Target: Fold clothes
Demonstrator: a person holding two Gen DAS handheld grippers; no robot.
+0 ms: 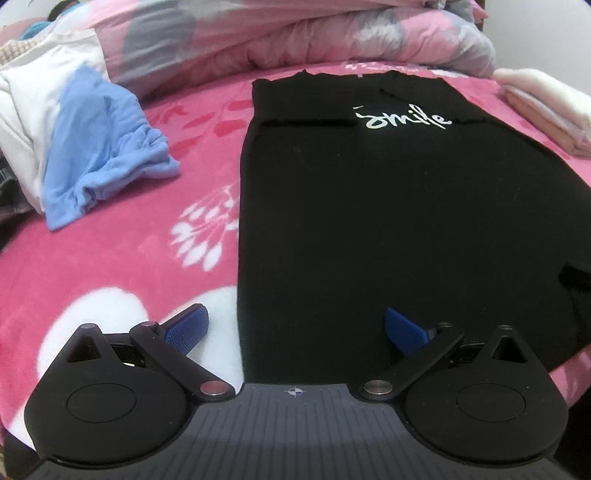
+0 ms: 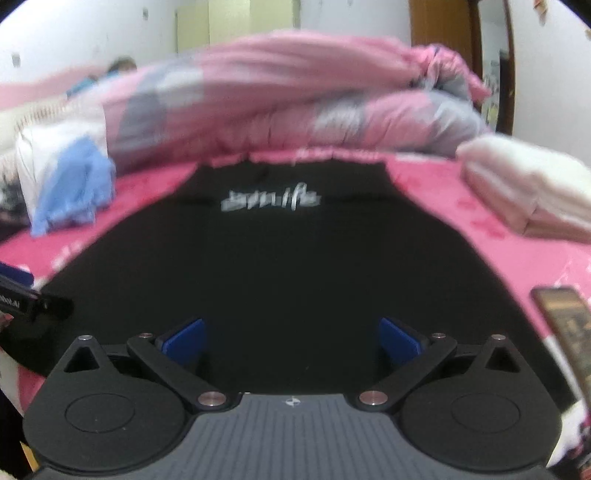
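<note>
A black garment (image 1: 388,221) is seen spread out, white script lettering (image 1: 402,120) printed across it. Beneath it, a hot-pink blanket (image 1: 129,251) is patterned with white and red leaf sprays. A light blue cloth (image 1: 99,147) is shown crumpled against something white (image 1: 33,110). Behind, a quilt (image 1: 295,33) is blotched in pale pink, grey and white — and the pads (image 1: 186,325) of each gripper are picked out in deep blue on black arms.
</note>
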